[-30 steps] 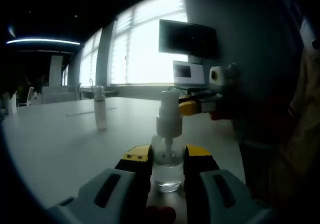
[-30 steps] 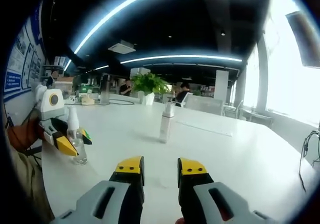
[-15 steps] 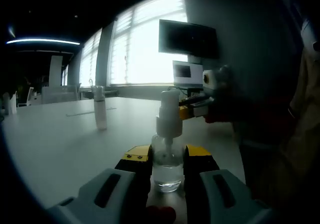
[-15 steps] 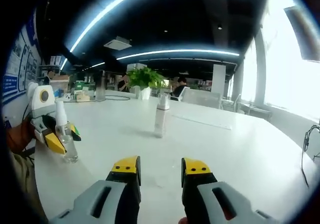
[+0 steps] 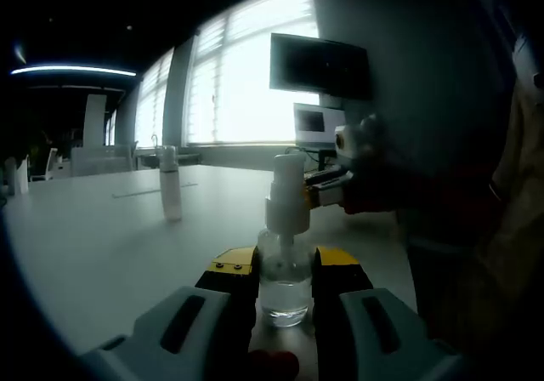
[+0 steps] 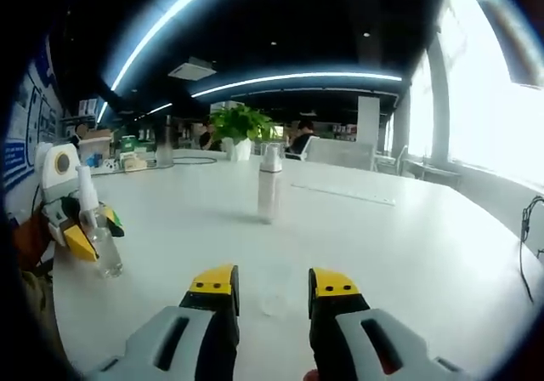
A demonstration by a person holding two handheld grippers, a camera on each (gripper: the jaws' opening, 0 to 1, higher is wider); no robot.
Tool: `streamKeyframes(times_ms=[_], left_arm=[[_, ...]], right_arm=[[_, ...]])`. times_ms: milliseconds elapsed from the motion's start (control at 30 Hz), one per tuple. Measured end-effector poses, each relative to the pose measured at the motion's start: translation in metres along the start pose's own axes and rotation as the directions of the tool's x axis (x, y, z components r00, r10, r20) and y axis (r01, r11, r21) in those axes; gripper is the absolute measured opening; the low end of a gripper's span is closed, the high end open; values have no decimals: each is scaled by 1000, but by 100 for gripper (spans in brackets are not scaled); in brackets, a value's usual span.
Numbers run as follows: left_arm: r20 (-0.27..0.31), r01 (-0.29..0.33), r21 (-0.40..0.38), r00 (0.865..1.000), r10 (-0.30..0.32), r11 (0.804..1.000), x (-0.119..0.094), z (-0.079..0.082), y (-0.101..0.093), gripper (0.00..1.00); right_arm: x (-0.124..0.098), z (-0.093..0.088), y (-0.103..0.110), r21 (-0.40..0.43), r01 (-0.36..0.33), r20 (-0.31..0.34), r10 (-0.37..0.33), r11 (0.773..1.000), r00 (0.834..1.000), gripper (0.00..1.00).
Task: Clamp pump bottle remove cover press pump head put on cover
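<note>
Two tools: left tool (image 5: 284,272) clamps pump bottle (image 5: 284,253) low on clear body, upright on surface (image 5: 110,236). Right tool (image 6: 272,289) parted, empty. Bottle looks light, slick, tippy; grip cover (image 5: 288,175) on sides.

Open-plan office is shown: large white meeting table (image 6: 408,253), wall monitor (image 5: 319,65), strip ceiling lights (image 6: 289,79), potted plant (image 6: 240,126), wide windows (image 5: 246,75).

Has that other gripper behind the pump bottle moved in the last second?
Yes. The right gripper has slid left toward the clamped pump bottle, judged against the monitor.
</note>
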State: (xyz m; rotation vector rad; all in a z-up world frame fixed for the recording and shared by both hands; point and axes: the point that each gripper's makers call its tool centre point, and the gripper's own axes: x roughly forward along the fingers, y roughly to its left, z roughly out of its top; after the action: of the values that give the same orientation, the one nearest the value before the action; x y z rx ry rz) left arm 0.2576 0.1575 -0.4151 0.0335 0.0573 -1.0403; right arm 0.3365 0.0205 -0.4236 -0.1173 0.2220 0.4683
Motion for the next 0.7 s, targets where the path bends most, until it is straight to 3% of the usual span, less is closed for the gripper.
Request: streamKeyframes(times_ms=[700], left_arm=[[0, -1, 4, 1000, 1, 1000, 0, 0, -1, 15]], right_arm=[[17, -17, 3, 35, -6, -65, 8, 999, 998, 20]])
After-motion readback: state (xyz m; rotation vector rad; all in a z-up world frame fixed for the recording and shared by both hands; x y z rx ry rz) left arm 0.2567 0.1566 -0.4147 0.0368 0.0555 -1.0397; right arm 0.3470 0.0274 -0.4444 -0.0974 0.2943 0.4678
